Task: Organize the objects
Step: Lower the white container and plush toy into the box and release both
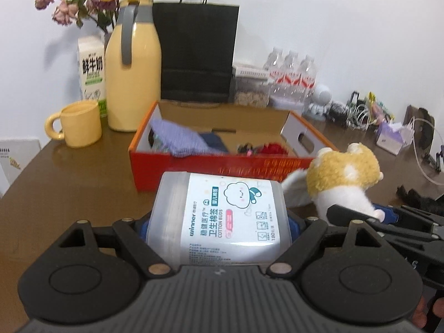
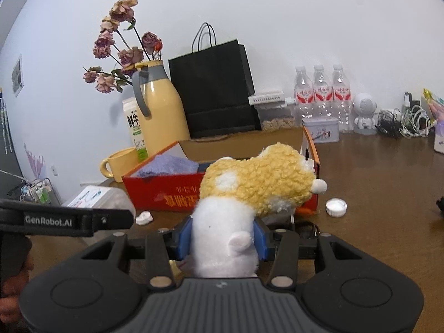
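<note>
A clear tub of cotton buds (image 1: 222, 216) is clamped between the blue pads of the left tongs (image 1: 220, 226), set wide around it at the lower centre of the left wrist view, its printed label facing up. In the right wrist view a plush toy (image 2: 249, 194) with a white body and curly yellow head is gripped by the right tongs (image 2: 222, 242), drawn narrow on its white body at the lower middle of the frame. Both things are held in front of an open red cardboard box (image 1: 194, 163) that stands on the brown worktop (image 1: 69, 188); a lilac cloth (image 1: 180, 138) and some dark and red items lie inside it. Behind the box, toward the upper left, a yellow mug (image 1: 77, 125), a yellow flask (image 1: 133, 66), a milk carton (image 1: 91, 69) and dried roses (image 2: 119, 50) are seen, with a black paper bag (image 2: 213, 88) at centre. A white bottle cap (image 2: 336, 207) lies on the worktop to the right of the box.
</note>
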